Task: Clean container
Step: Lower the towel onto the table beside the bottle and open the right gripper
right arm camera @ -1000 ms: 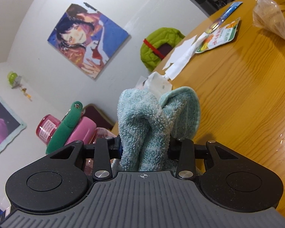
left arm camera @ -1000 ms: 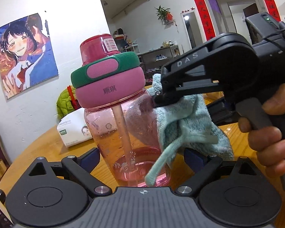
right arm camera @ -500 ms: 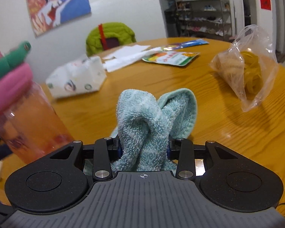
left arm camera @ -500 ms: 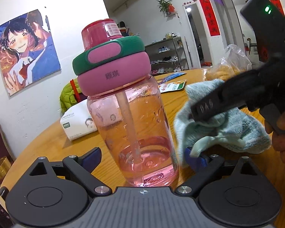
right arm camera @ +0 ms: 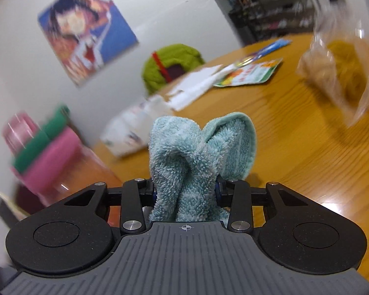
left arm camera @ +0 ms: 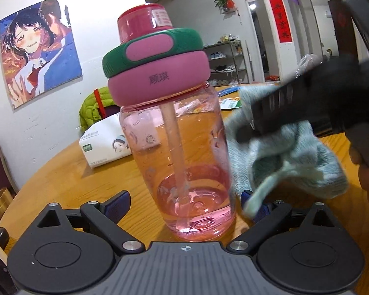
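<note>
While the pink bottle (left arm camera: 177,147) stands upright on the wooden table (left arm camera: 61,179), left gripper (left arm camera: 184,204) spread wide around its base, right gripper (right arm camera: 185,191) clamped on teal towel (right arm camera: 199,152) at bottle's 3 o'clock, tissue pack (left arm camera: 105,147) at 10 o'clock.

The towel (left arm camera: 295,157) (blurred) has swung back against the bottle (left arm camera: 182,152).

Pink transparent bottle (left arm camera: 182,147), pink-green lid closed, straw inside, stood upright on table (left arm camera: 66,179). Teal towel (right arm camera: 199,162), bunched, pressed against its right side.
</note>
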Available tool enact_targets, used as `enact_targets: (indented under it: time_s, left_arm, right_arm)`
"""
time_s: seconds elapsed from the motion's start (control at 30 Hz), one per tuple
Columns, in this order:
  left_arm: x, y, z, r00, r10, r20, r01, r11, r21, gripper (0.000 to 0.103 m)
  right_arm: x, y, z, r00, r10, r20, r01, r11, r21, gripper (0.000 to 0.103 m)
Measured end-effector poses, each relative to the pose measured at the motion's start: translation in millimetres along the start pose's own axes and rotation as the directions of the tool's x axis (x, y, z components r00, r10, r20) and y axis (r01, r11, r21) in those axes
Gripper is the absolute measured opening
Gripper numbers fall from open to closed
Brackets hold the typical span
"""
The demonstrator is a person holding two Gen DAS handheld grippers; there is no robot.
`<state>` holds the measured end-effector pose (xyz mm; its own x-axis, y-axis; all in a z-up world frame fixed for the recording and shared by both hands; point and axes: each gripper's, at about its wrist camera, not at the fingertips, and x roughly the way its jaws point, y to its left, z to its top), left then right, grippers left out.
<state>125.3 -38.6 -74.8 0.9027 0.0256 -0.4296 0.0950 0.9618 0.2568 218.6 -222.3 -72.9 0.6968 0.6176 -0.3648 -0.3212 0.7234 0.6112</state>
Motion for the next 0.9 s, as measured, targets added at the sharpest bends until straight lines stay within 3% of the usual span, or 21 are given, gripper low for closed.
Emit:
enact_targets:
  time_s: [0.03,0.07,0.13,0.17,0.2,0.3,0.37,0.43,0.5,0.57,0.63,0.7,0.8,0.9]
  left_arm:
    - [0,-1,0,1.0,-0.005,0.004,0.005,1.0,0.004,0.098]
    - [-1,-1,0,1.0,-0.011,0.008,0.011,1.0,0.009,0.098]
    - [-2,-4,0,1.0,-0.025,0.015,0.024,1.0,0.018,0.098]
    - [-1,-5,-1,0.999,-0.031,0.015,0.03,0.999,0.021,0.098]
    - [-1,-5,-1,0.999,-0.036,0.015,0.036,0.999,0.023,0.098]
    - [1,-4,-1,0.999,-0.048,0.014,0.048,0.999,0.024,0.098]
    - [1,-5,-1,0.999,-0.045,0.013,0.045,0.999,0.024,0.098]
    - [2,-5,-1,0.999,-0.046,0.008,0.046,0.999,0.022,0.098]
    - [3,-4,0,0.999,-0.041,0.006,0.041,0.999,0.02,0.098]
    - [2,-3,0,0.999,-0.041,0.009,0.041,0.999,0.019,0.098]
    - [1,-5,-1,0.999,-0.038,0.011,0.037,0.999,0.024,0.098]
    - [1,-7,-2,0.999,-0.032,0.008,0.032,0.999,0.031,0.098]
    - [1,-8,-2,1.0,-0.024,-0.006,0.024,0.999,0.038,0.098]
    - [4,-7,-2,0.999,-0.015,-0.033,0.016,0.999,0.034,0.098]
  right_arm:
    - [-4,-7,2,0.995,0.092,0.028,-0.094,0.993,0.065,0.04]
    - [-7,-15,4,0.977,0.202,0.069,-0.21,0.969,0.133,0.04]
    - [-10,-27,4,0.922,0.366,0.123,-0.385,0.893,0.233,0.04]
    - [-7,-29,4,0.911,0.398,0.112,-0.413,0.874,0.257,0.04]
    - [-2,-29,2,0.913,0.399,0.084,-0.407,0.873,0.27,0.04]
    - [11,-29,-2,0.954,0.298,-0.019,-0.282,0.919,0.276,0.04]
    - [22,-29,-4,0.975,0.181,-0.128,-0.147,0.959,0.241,0.04]
    - [32,-22,-8,0.977,0.046,-0.208,-0.017,0.99,0.139,0.04]
    - [29,-10,-8,0.982,-0.032,-0.185,0.038,0.999,0.027,0.04]
    - [19,1,-8,0.99,-0.092,-0.103,0.087,0.995,-0.056,0.04]
    - [9,8,-6,0.984,-0.179,-0.011,0.176,0.975,-0.137,0.04]
    - [5,12,-5,0.958,-0.284,0.029,0.284,0.937,-0.204,0.041]
    - [16,6,-5,0.928,-0.369,-0.053,0.347,0.907,-0.239,0.047]
    - [16,9,-6,0.922,-0.383,-0.057,0.354,0.894,-0.275,0.052]
